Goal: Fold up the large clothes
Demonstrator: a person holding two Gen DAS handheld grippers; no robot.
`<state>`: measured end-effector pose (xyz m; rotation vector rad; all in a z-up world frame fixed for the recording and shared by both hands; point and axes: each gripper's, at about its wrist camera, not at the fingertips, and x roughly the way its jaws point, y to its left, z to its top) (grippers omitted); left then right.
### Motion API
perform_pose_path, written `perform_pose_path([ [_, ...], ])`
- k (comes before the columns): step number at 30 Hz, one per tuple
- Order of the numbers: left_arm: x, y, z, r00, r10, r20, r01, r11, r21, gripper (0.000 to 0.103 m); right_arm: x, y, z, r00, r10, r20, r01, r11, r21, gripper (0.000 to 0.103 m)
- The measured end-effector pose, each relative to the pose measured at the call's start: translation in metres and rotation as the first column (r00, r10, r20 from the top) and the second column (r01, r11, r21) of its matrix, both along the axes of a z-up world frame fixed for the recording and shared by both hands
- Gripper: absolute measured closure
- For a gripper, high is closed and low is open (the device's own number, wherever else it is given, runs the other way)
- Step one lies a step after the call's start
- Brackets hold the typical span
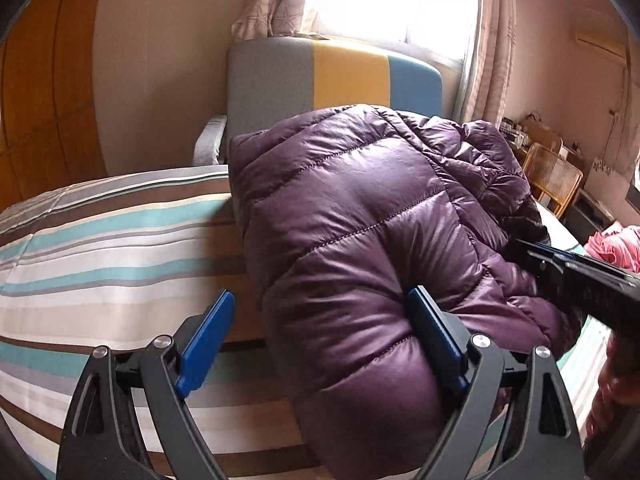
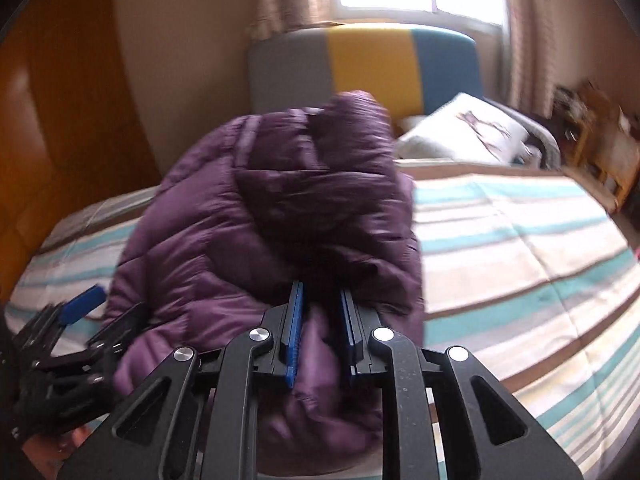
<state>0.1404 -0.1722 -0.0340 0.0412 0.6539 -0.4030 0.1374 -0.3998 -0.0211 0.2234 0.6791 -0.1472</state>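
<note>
purple jacket (image 1: pixel 352 216) sits bunched in the middle of the striped bed (image 1: pixel 100 248). right gripper (image 2: pixel 320 324) is nearly closed, pinching a fold at the jacket's near edge, i'd guess to drag it over. left gripper (image 1: pixel 320 336) gapes wide around the jacket's near-left bulge, not squeezing.

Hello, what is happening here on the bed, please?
A person is folding a purple puffer jacket on a striped bed cover, with a gripper in each hand. The right gripper is closed on a fold of the jacket at its near edge. The left gripper stands wide open at the jacket's left side, with its right finger against the padding, not clamping it. The jacket lies bundled, not yet a neat fold.
</note>
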Motion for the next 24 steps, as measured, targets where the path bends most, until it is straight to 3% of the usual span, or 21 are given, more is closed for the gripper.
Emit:
perform_pose_path([
  [6,-0.001,-0.008,-0.009,0.999,-0.041,-0.03,0.041,0.999,0.008,0.015,0.001,-0.021,-0.043,0.999,-0.036,-0.003,0.036,0.994,0.106,0.085],
  [9,-0.004,-0.007,-0.001,0.998,-0.053,-0.039,0.052,0.998,-0.023,0.016,-0.002,-0.023,-0.051,0.999,-0.048,0.001,0.047,0.985,0.165,0.085],
  [12,-0.007,-0.007,0.015,0.998,-0.045,0.033,0.046,0.997,-0.058,0.015,-0.003,-0.024,-0.048,0.999,-0.044,0.007,0.042,0.985,0.168,0.085],
  [14,0.0,-0.016,0.023,0.997,-0.029,0.076,0.03,1.0,-0.009,0.015,-0.005,-0.024,-0.046,0.999,-0.038,0.014,0.035,0.987,0.156,0.085],
  [18,0.026,-0.041,0.007,0.998,-0.06,0.029,0.055,0.988,0.145,0.014,-0.018,-0.024,-0.026,0.999,-0.019,0.036,0.014,0.992,0.128,0.085],
  [21,0.026,-0.037,0.004,0.998,-0.053,0.028,0.049,0.991,0.123,0.014,-0.032,-0.026,0.004,0.99,-0.032,0.136,0.01,0.987,0.16,0.085],
  [24,0.024,-0.036,0.001,0.999,-0.037,0.029,0.034,0.994,0.103,0.014,-0.023,-0.019,0.04,0.979,-0.025,0.2,0.003,0.994,0.111,0.085],
])
